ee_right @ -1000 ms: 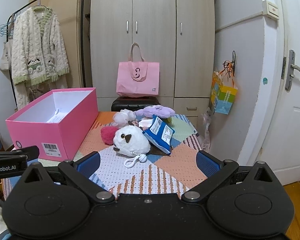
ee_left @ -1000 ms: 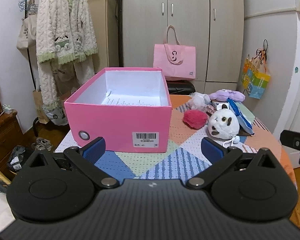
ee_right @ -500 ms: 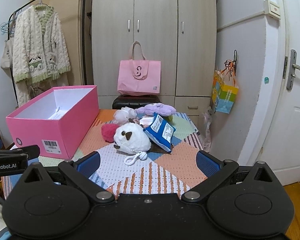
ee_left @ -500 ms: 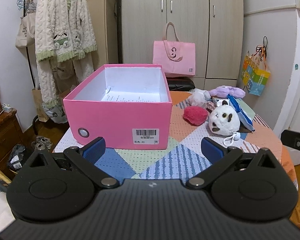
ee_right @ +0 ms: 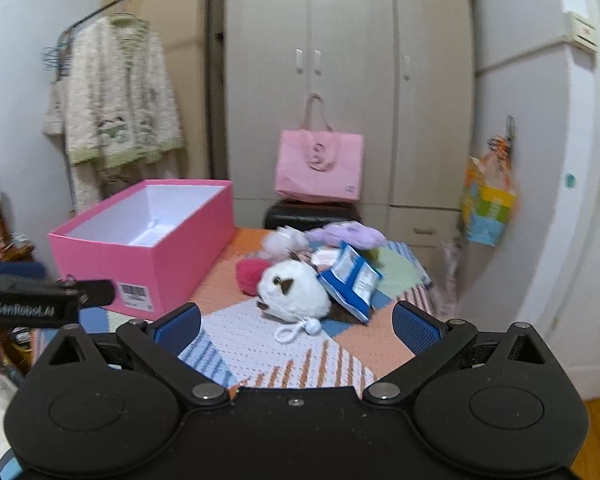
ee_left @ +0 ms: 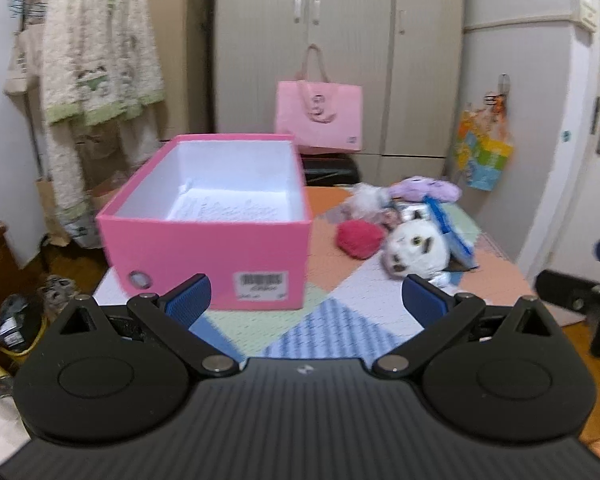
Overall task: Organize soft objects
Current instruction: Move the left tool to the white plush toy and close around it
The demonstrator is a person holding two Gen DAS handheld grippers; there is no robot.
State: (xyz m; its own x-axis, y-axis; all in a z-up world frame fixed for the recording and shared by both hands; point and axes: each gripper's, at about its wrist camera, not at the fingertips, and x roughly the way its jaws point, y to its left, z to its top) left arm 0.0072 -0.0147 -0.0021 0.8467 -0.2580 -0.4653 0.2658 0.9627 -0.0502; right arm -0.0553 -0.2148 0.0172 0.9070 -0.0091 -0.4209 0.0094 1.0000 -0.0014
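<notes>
A tall beige wardrobe (ee_right: pixel 348 80) fills the far wall, and a fluffy cream cardigan (ee_right: pixel 120 96) hangs on a rack at the far left. In front stands a table with a patchwork cloth (ee_right: pixel 284 356) of orange, blue, green and white pieces. On the left part of the table is an open pink box (ee_left: pixel 208 228); it has white walls inside and a sheet of paper lies on its bottom. A pink tote bag (ee_right: pixel 319 168) stands behind the table on a dark stool.

The soft objects lie in a group on the table to the right of the box, apart from it. The nearest one is a white plush toy (ee_right: pixel 294 290) with a white loop cord. Just left of it is a red fluffy ball (ee_right: pixel 251 276). A blue snack packet (ee_right: pixel 350 280) leans at the right side of the white toy. Farther back lie a purple plush (ee_right: pixel 350 236) and a small white fluffy toy (ee_right: pixel 282 240).

The left gripper (ee_left: pixel 306 300) hovers near the front of the box, its blue pads spread wide with nothing between them. The right gripper (ee_right: pixel 296 328) is spread wide too and holds nothing, near the white plush toy.
</notes>
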